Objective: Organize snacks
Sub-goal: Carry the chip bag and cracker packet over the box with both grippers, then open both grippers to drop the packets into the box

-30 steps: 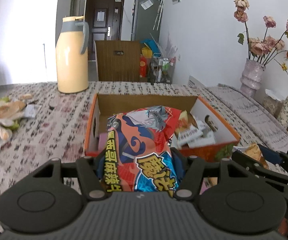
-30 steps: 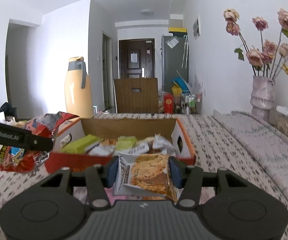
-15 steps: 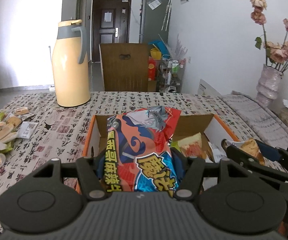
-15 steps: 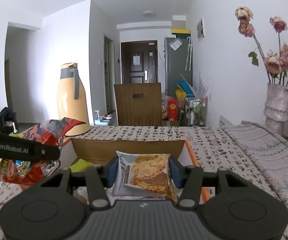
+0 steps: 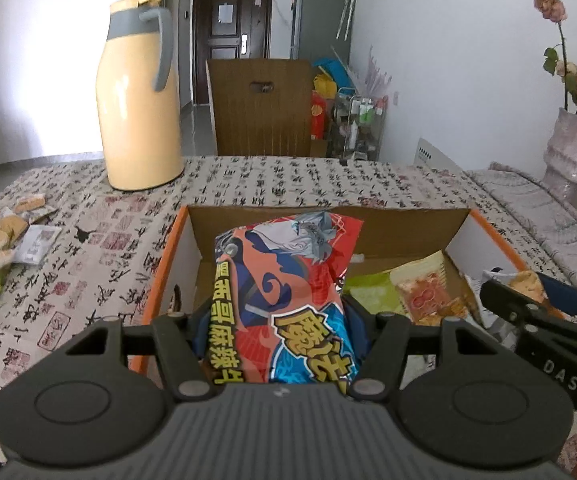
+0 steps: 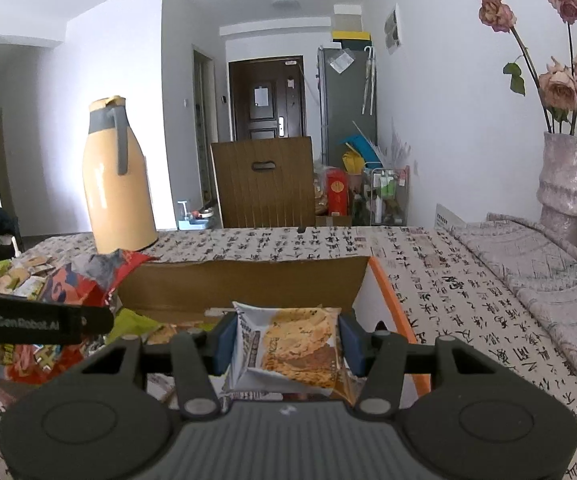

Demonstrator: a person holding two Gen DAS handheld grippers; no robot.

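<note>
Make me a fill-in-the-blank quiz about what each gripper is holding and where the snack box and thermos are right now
1. The left gripper is shut on a red and blue ____.
2. The right gripper grips a small packet that pictures a ____.
3. Both grippers hang over an open cardboard box with an ____ outer rim.
4. The yellow thermos stands on the patterned tablecloth, beyond the box and to its ____.

Missing words: snack bag; cookie; orange; left

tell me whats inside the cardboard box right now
Inside the cardboard box: a green packet and an orange-red snack packet. The red snack bag hides the rest of the floor.
</note>
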